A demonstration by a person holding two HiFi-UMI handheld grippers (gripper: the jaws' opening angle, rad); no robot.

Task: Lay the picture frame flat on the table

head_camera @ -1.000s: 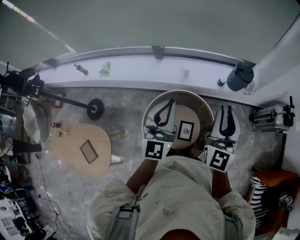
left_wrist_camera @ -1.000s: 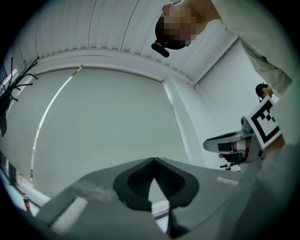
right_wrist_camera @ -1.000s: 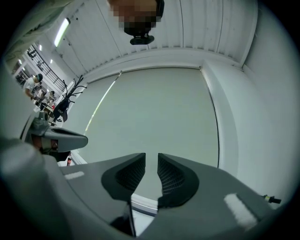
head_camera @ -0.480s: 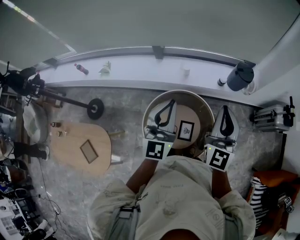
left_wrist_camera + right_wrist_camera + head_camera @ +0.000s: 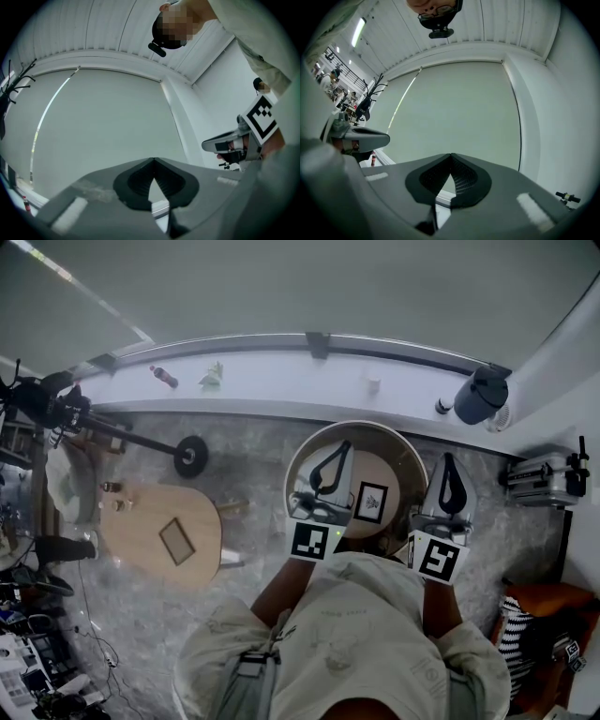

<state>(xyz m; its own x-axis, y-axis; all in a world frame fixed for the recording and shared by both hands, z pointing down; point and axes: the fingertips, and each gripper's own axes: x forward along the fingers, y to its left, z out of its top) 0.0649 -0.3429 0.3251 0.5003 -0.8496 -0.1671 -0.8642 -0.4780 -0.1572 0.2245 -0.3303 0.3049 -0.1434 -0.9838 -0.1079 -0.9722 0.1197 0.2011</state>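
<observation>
The picture frame [image 5: 371, 502] sits on the round table [image 5: 380, 465] in front of you, toward its near side. From the head view I can't tell whether it stands propped or already lies flat.

Your left gripper [image 5: 342, 445] shows just left of the frame, over the table. Your right gripper [image 5: 449, 459] is past the table's right edge, well apart from the frame. Both have their jaws pressed together on nothing. Both gripper views look up at the wall, so neither shows the frame.

The risk is that you reach in half blind and a closed tip knocks the frame, so it slaps down or skids toward the rim. Closed jaws also can't catch its top edge, so spread them before you close in.
</observation>
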